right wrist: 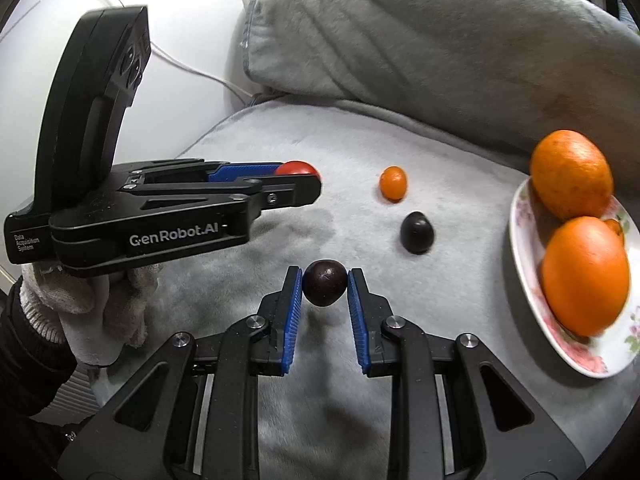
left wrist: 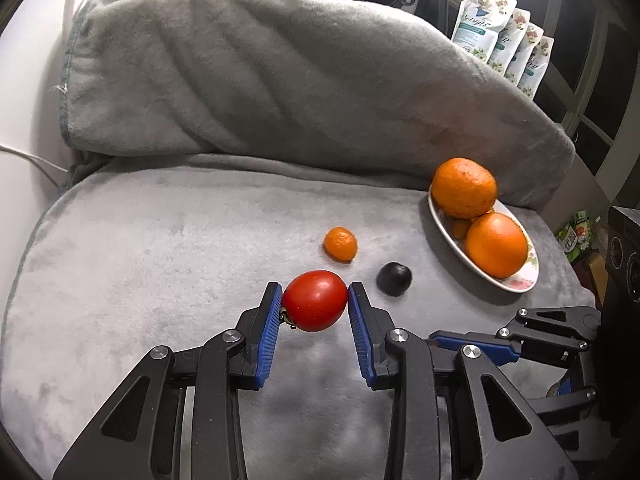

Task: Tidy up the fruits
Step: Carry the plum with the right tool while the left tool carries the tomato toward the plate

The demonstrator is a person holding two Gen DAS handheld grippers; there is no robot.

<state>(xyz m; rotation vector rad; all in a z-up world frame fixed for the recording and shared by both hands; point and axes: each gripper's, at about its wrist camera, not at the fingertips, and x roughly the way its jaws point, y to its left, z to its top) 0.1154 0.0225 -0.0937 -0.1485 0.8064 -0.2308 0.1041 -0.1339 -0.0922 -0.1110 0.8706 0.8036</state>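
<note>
My left gripper (left wrist: 315, 300) is shut on a red tomato (left wrist: 316, 301), held just above the grey cushion; it also shows in the right wrist view (right wrist: 298, 168). My right gripper (right wrist: 324, 290) is shut on a dark purple plum (right wrist: 324, 289). A second dark plum (left wrist: 394, 279) (right wrist: 417, 233) and a small orange (left wrist: 340, 243) (right wrist: 393, 182) lie loose on the cushion. A white floral plate (left wrist: 516, 282) (right wrist: 532, 292) at the right holds two big oranges (left wrist: 464, 188) (right wrist: 584, 276) and a smaller one.
A grey pillow (left wrist: 280, 80) stands behind the seat cushion. Several refill pouches (left wrist: 504, 44) stand at the back right. A white cable (right wrist: 192, 68) runs along the wall at left. A black box (left wrist: 624, 264) sits at the far right.
</note>
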